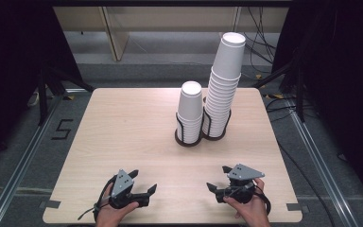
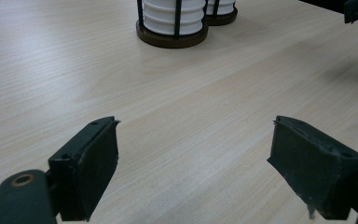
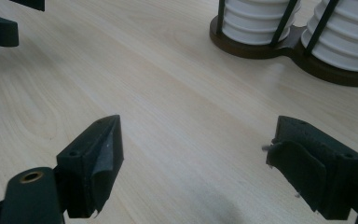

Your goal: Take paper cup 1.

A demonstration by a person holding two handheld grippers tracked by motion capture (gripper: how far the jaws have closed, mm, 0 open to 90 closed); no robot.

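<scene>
I am watching a pale wooden desk (image 1: 123, 123) from above, with a dark double cup holder (image 1: 189, 139) as my landmark, set a little right of the desk's middle toward the far edge. Its left ring carries a short stack of white paper cups (image 1: 190, 111); its right ring, touching it, carries a much taller stack (image 1: 224, 85) that leans slightly rightward at the top.

Both claws rest well short of the holder, near the desk's front edge. The left claw (image 1: 144, 182) sits to the holder's near left, held in a hand (image 1: 116, 213); its jaws stand apart with nothing between them, only bare wood. The right claw (image 1: 220, 177) sits to the holder's near right, held in the other hand (image 1: 250, 208), jaws likewise apart and empty.

My judgement on risk: the tall stack is the weak point. A claw arriving from the side could nudge it and topple the cups off the desk. Pinching a top cup too hard would crush its thin wall, and nested cups may lift together, or drag the light holder along.
</scene>
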